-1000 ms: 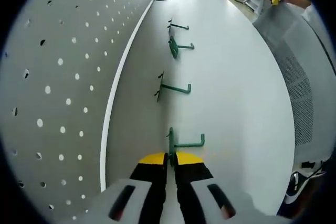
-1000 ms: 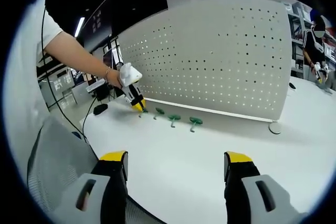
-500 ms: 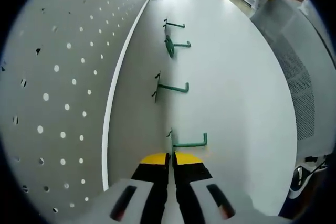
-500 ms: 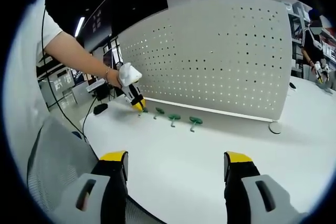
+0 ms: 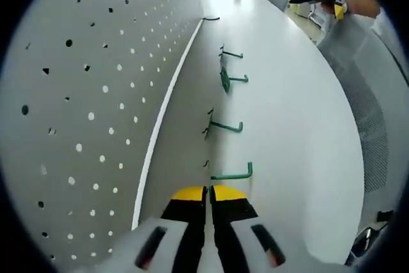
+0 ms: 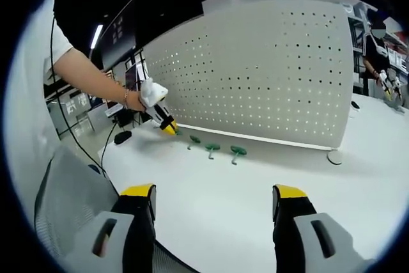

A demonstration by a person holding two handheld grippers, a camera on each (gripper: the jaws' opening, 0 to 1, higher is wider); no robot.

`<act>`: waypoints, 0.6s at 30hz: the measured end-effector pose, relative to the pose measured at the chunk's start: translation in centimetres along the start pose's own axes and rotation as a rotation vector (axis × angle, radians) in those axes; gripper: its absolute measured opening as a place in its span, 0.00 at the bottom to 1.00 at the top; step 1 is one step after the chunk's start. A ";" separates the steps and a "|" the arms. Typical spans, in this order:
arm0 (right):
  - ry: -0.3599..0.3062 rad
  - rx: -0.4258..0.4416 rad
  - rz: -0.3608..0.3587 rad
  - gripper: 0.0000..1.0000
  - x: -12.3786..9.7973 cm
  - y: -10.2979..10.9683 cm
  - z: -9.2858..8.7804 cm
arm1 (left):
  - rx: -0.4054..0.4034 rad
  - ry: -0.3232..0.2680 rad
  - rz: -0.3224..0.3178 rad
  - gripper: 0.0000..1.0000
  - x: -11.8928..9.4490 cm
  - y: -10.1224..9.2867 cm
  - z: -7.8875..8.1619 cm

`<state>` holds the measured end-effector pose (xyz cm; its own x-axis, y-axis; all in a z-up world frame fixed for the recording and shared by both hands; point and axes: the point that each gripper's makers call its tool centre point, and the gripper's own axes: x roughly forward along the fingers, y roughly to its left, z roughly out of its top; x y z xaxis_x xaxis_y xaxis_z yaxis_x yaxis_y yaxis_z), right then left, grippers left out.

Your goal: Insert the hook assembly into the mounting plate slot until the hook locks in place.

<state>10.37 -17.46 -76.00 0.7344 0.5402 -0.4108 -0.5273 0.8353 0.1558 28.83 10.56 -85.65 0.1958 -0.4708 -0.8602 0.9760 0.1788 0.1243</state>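
Note:
A white pegboard (image 5: 96,94) stands on edge along the white table (image 5: 287,126), left of my left gripper (image 5: 208,193). That gripper is shut on the base of a green hook (image 5: 231,173), whose arm sticks out to the right just past the yellow tips. In the right gripper view, the left gripper (image 6: 169,128) holds this hook slightly above the table in front of the pegboard (image 6: 268,75). Three more green hooks (image 5: 225,126) lie in a row along the board's foot. My right gripper (image 6: 215,191) is open over the table's near side, holding nothing.
A small black hook (image 5: 211,18) lies at the far end of the board. The board's round foot (image 6: 333,156) rests on the table to the right. A grey mesh chair back (image 6: 64,202) stands at the table's near edge. A person (image 6: 378,49) stands far right.
The left gripper has risen off the table with the green hook and come closer to the pegboard. The right gripper has stayed open and still.

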 end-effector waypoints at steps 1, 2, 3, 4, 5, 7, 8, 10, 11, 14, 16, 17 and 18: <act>-0.003 -0.001 0.001 0.71 0.0 0.0 0.0 | -0.016 -0.012 0.005 0.02 -0.2 0.0 0.2; -0.006 -0.002 0.002 0.71 0.0 0.0 0.1 | -0.022 -0.019 0.010 0.02 -0.3 0.1 0.2; -0.007 -0.001 0.002 0.71 -0.1 0.1 0.2 | -0.028 -0.031 0.018 0.02 -0.4 0.2 0.4; -0.009 0.000 0.001 0.71 -0.1 0.0 0.2 | -0.049 -0.045 0.019 0.02 -0.5 0.1 0.7; -0.012 0.001 0.000 0.71 -0.1 0.0 0.2 | -0.044 -0.054 0.023 0.02 -0.7 0.1 0.9; -0.020 0.002 0.001 0.71 -0.1 0.0 0.4 | -0.047 -0.079 0.039 0.02 -1.1 0.2 1.5; -0.021 0.001 -0.001 0.71 -0.1 0.0 0.5 | -0.055 -0.086 0.043 0.02 -1.2 0.1 1.8; -0.024 0.001 0.001 0.71 -0.1 0.1 0.7 | -0.054 -0.098 0.054 0.02 -1.4 0.2 2.0; -0.028 -0.001 0.001 0.71 -0.1 0.1 0.8 | -0.058 -0.106 0.057 0.02 -1.6 0.2 2.3; -0.040 0.007 0.012 0.72 0.0 0.3 1.0 | -0.073 -0.131 0.074 0.02 -2.0 0.1 2.8; -0.040 -0.009 0.013 0.72 0.0 0.4 1.2 | -0.082 -0.145 0.080 0.02 -2.2 0.0 3.0; -0.045 -0.010 0.016 0.72 0.0 0.5 1.3 | -0.082 -0.155 0.088 0.02 -2.3 0.0 3.2; -0.049 -0.008 0.018 0.72 0.0 0.5 1.4 | -0.088 -0.159 0.097 0.02 -2.5 0.0 3.4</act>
<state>10.66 -16.91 -74.63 0.7448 0.5596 -0.3635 -0.5439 0.8247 0.1552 28.66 8.82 -81.86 0.3077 -0.5774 -0.7563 0.9412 0.3010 0.1532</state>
